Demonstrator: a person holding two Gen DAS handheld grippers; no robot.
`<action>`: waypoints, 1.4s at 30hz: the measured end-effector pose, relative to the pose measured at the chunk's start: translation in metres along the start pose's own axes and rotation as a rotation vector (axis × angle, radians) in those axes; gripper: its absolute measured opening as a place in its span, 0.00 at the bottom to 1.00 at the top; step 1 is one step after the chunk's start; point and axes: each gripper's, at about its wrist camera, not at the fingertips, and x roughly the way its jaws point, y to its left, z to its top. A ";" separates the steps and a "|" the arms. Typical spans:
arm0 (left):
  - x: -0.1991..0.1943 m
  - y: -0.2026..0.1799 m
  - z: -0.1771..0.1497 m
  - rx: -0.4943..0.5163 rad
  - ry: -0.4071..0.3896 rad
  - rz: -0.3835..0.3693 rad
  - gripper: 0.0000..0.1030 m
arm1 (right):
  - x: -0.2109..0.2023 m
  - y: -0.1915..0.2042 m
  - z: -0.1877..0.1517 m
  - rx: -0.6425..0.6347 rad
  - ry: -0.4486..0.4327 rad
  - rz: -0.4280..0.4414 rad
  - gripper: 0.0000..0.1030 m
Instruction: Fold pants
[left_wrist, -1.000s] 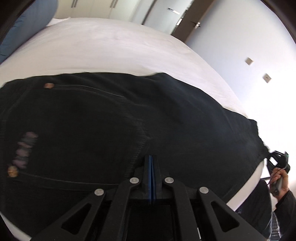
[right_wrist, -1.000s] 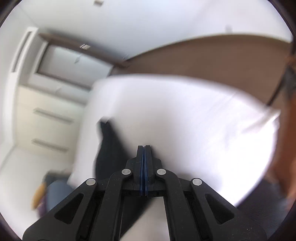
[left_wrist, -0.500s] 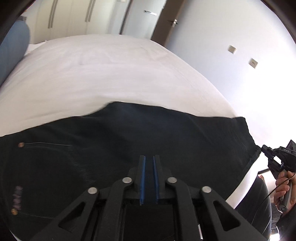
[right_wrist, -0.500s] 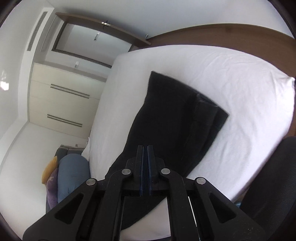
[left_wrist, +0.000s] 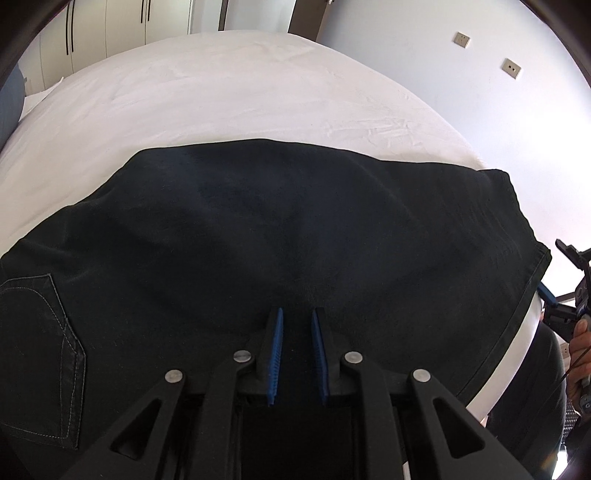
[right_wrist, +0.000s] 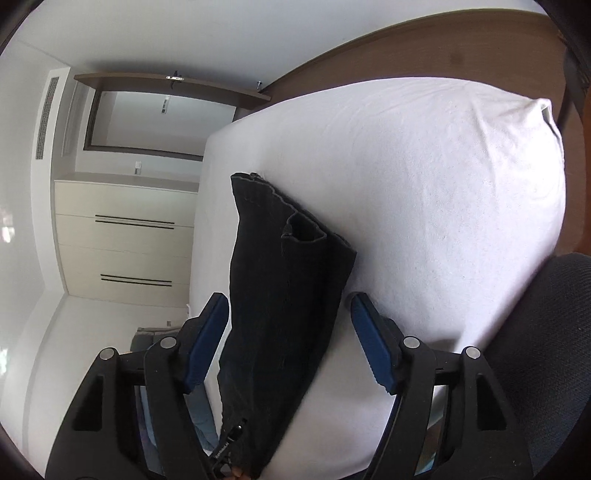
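- though nothing is gripped, the left gripper (left_wrist: 297, 325) sits nearest, its jaws slightly apart just above the cloth, while the right gripper (right_wrist: 290, 325) gapes wide around the leg ends.
- beyond them the pants (left_wrist: 280, 236) lie flat, legs stacked lengthwise; that fold looks done, crosswise folds remain.
- farther off, the bed (left_wrist: 229, 96) carries them near its edge.
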 end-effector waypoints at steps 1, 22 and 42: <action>0.001 -0.002 0.000 0.001 0.000 0.005 0.17 | 0.011 0.006 0.007 0.015 -0.006 0.011 0.61; 0.012 -0.012 0.003 0.012 0.008 0.006 0.17 | 0.057 0.041 0.021 -0.061 -0.076 -0.042 0.09; 0.006 0.011 0.004 -0.114 -0.008 -0.141 0.36 | 0.165 0.188 -0.202 -1.187 0.186 -0.419 0.09</action>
